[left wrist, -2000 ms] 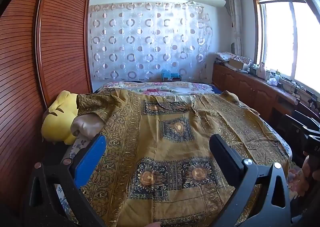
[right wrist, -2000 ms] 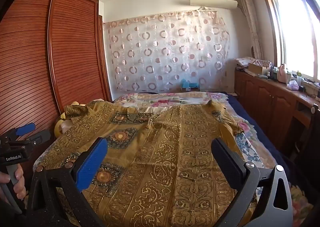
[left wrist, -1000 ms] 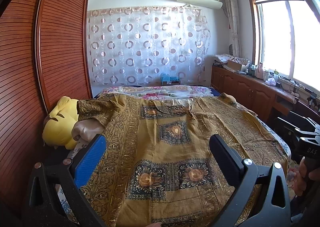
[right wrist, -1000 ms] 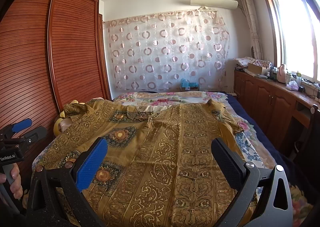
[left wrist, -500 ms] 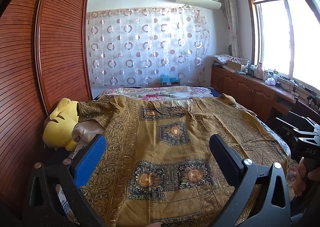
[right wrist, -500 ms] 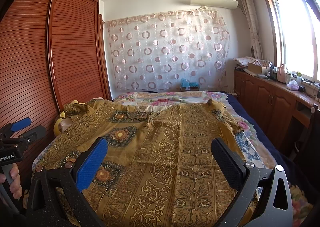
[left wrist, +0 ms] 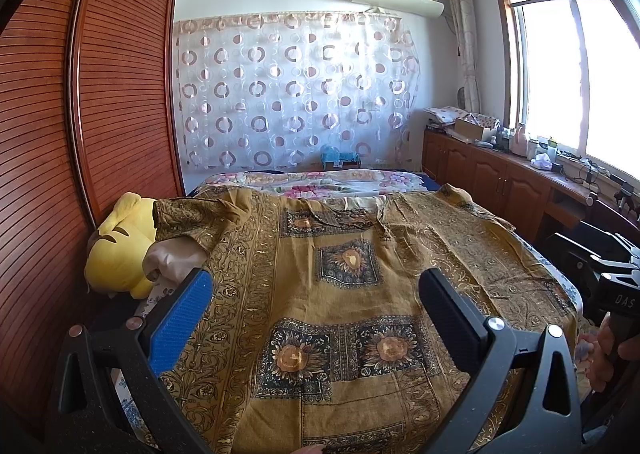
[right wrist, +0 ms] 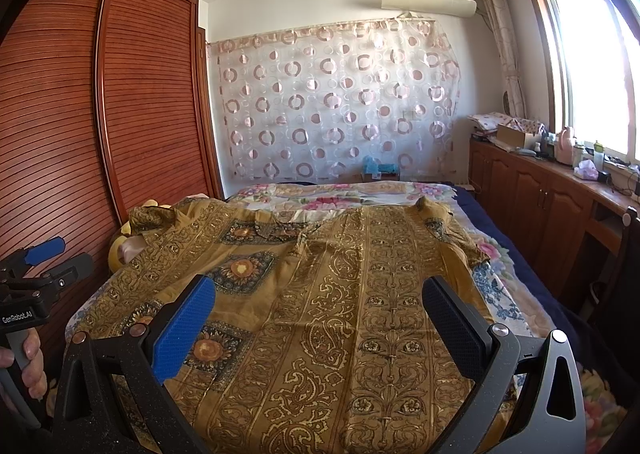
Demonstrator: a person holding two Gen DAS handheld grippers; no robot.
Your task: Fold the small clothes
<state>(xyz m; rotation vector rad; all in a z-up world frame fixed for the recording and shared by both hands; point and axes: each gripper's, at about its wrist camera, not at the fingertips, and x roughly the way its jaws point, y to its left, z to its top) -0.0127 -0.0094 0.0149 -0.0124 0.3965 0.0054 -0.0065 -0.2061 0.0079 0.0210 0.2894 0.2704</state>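
Both tongs hang released above the near end of the bed (right wrist: 532,254), holding nothing. The left tongs (left wrist: 316,290) spread their fingers wide over the golden-brown patterned garment (left wrist: 344,286), which lies flat just ahead of and beneath them, its sleeves reaching out to either side. The right tongs (right wrist: 320,298) gape equally wide over the same garment (right wrist: 360,294), toward its right half. To the left of the left tongs, a yellow plush toy (left wrist: 120,250) lies against the wardrobe (left wrist: 120,93), partly under the garment's sleeve. Far ahead of both tongs hangs a circle-patterned curtain (right wrist: 336,101).
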